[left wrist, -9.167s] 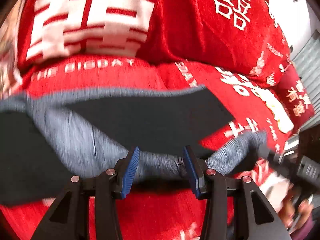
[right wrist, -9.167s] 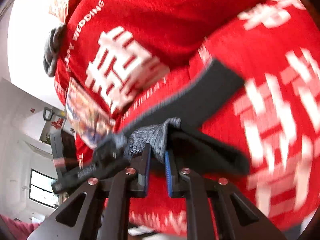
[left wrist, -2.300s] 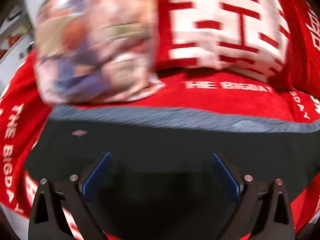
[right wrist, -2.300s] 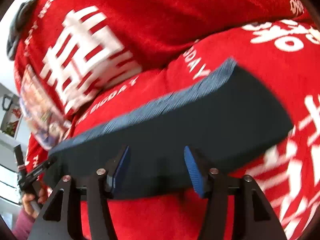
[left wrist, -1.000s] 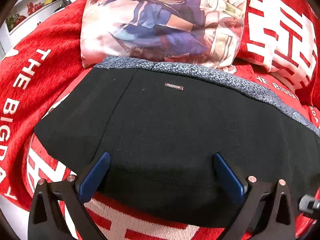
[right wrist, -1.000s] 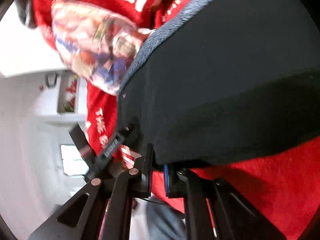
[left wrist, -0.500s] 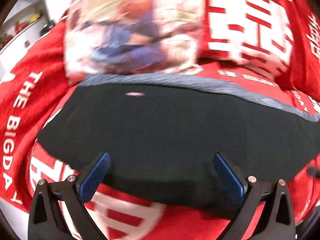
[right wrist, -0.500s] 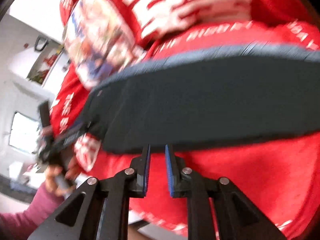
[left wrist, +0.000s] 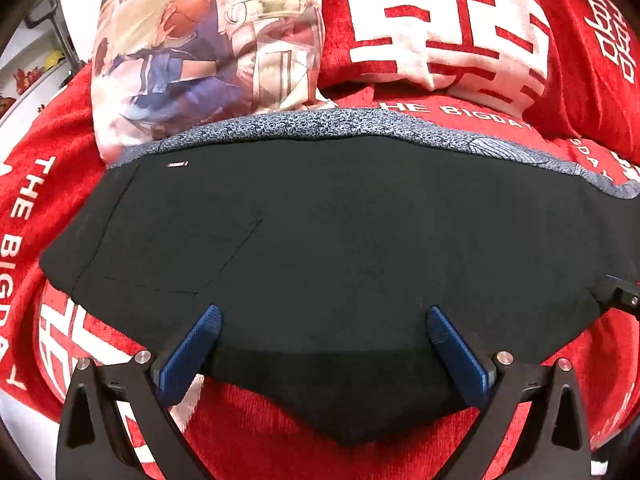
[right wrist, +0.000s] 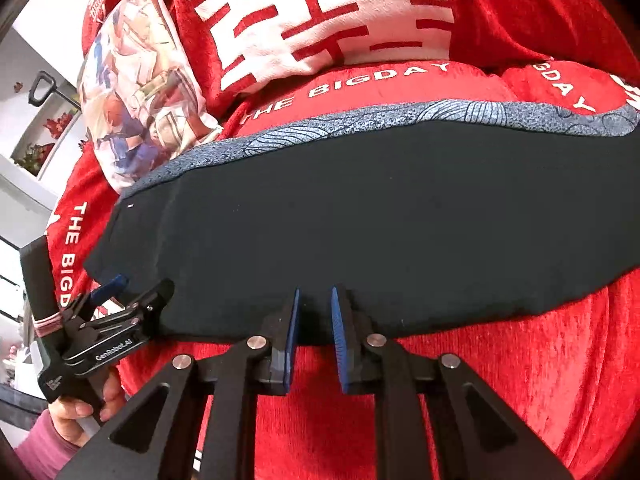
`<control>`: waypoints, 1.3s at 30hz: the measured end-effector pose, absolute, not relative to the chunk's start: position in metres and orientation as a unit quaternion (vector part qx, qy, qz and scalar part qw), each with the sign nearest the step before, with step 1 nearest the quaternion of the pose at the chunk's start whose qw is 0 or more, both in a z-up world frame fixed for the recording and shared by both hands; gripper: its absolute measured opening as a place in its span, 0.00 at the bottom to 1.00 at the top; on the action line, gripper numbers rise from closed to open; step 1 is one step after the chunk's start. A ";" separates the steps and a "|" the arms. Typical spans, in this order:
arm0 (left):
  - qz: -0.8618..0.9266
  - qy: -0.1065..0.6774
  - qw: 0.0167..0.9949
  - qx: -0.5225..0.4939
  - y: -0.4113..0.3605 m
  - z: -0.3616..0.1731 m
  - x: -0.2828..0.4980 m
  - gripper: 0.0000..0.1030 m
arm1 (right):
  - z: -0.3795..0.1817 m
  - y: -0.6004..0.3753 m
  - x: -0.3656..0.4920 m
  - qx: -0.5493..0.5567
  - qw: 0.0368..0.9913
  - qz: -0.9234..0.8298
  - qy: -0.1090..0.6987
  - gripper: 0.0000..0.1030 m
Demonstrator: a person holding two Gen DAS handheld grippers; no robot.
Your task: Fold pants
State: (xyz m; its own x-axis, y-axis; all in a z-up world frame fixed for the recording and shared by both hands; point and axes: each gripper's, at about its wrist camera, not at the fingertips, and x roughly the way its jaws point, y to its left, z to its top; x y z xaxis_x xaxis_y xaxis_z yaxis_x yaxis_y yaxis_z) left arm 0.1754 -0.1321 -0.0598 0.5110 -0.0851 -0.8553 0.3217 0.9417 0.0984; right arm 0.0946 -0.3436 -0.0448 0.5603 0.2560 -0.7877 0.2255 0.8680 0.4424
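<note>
The black pants (left wrist: 340,248) lie folded flat on the red cover (left wrist: 280,440), with a grey patterned band (left wrist: 304,124) along their far edge. My left gripper (left wrist: 322,320) stands wide open over the pants' near edge, and its blue pads do not press the cloth. In the right wrist view the same pants (right wrist: 380,208) stretch across the middle. My right gripper (right wrist: 315,296) sits at their near edge; its jaws are a narrow gap apart and opening, clamping nothing. The left gripper (right wrist: 138,286) shows at the pants' left corner.
A cartoon-print pillow (left wrist: 208,52) and a red-and-white cushion (left wrist: 444,24) lean just behind the pants. A hand in a pink sleeve (right wrist: 80,404) holds the left gripper. White shelves (right wrist: 32,136) stand off to the left, beyond the red cover.
The right gripper, shut on the pants' edge a second ago, has let go and drawn back with its jaws slightly apart. The left gripper slid rightward along the pants, still open.
</note>
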 end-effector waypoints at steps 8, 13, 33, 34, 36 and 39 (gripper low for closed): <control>-0.107 0.485 0.860 0.116 -0.131 -0.061 0.174 1.00 | -0.045 -0.342 0.091 0.258 0.849 0.020 0.461 0.24; -0.105 0.485 0.860 0.117 -0.132 -0.063 0.173 1.00 | -0.041 -0.344 0.083 0.274 0.843 0.027 0.462 0.34; -0.077 0.505 0.851 0.126 -0.139 -0.056 0.175 1.00 | -0.063 -0.386 0.022 0.361 0.815 0.021 0.452 0.48; -0.080 0.509 0.848 0.124 -0.140 -0.055 0.175 1.00 | -0.063 -0.390 0.020 0.367 0.815 0.020 0.448 0.48; -0.091 0.516 0.844 0.118 -0.147 -0.050 0.174 1.00 | -0.063 -0.405 0.013 0.386 0.815 0.012 0.432 0.48; -0.109 0.507 0.845 0.129 -0.169 -0.039 0.167 1.00 | -0.067 -0.438 0.000 0.425 0.809 -0.011 0.407 0.48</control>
